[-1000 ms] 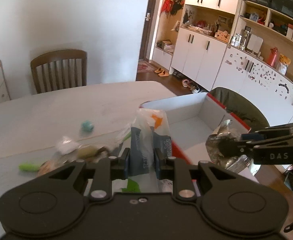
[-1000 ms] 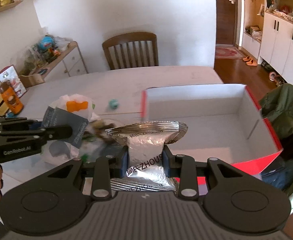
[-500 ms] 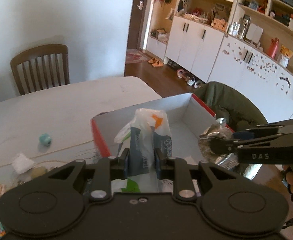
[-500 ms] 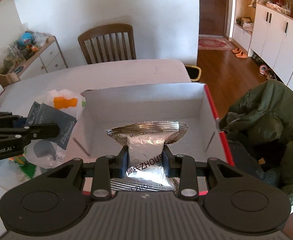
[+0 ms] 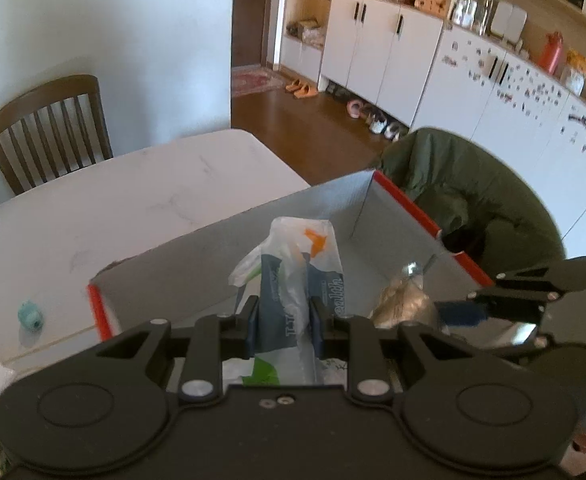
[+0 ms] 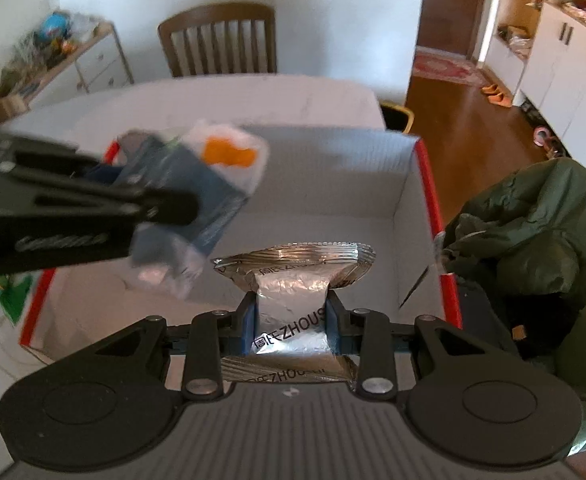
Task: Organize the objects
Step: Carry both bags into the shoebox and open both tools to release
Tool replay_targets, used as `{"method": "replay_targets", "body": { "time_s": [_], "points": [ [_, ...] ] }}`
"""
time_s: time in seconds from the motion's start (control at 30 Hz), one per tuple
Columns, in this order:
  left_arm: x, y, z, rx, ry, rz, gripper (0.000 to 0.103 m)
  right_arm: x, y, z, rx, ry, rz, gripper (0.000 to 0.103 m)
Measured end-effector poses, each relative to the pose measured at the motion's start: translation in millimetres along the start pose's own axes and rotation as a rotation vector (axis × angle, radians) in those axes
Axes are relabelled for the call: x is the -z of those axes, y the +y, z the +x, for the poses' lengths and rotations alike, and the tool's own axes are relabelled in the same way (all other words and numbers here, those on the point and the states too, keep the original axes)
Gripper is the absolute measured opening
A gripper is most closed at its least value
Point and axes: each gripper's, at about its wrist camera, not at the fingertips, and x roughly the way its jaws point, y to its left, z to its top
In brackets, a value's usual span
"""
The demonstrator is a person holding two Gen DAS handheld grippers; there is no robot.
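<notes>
The left gripper [image 5: 283,322] squeezes a clear plastic bag with blue and orange print [image 5: 293,276]. Its jaws are nearly closed, with the bag pinched tight between them. The right gripper [image 6: 291,318] squeezes a shiny silver foil packet [image 6: 293,276] the same way, jaws close together on the packet's middle.

Both things hang over the open white cardboard box with red edges [image 5: 405,200], which sits on the white table [image 5: 133,200]. The bag is on the left side of the box and the packet is on the right side.

Only the left view shows a small teal ball [image 5: 29,314] on the table beside the box, and the shoes [image 5: 381,126] by the white cupboards [image 5: 377,48]. Only the right view shows a low wooden chest of drawers [image 6: 93,60] piled with stuff, but it is blurry. Both views show the green jacket [image 6: 533,232] just beside the box and a brown wooden chair [image 6: 217,40] behind the table.
</notes>
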Motion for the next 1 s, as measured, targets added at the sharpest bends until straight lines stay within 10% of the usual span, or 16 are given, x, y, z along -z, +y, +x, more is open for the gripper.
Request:
{"method": "replay_targets", "body": {
  "time_s": [0.77,1.0],
  "points": [
    [-1,4,73,-0.039,0.205,0.023,0.024,5,1,51,-0.023,0.173,-0.09,0.035],
    [4,5,65,-0.048,0.204,0.003,0.031,6,2,36,-0.011,0.102,-0.111,0.059]
  ]
}}
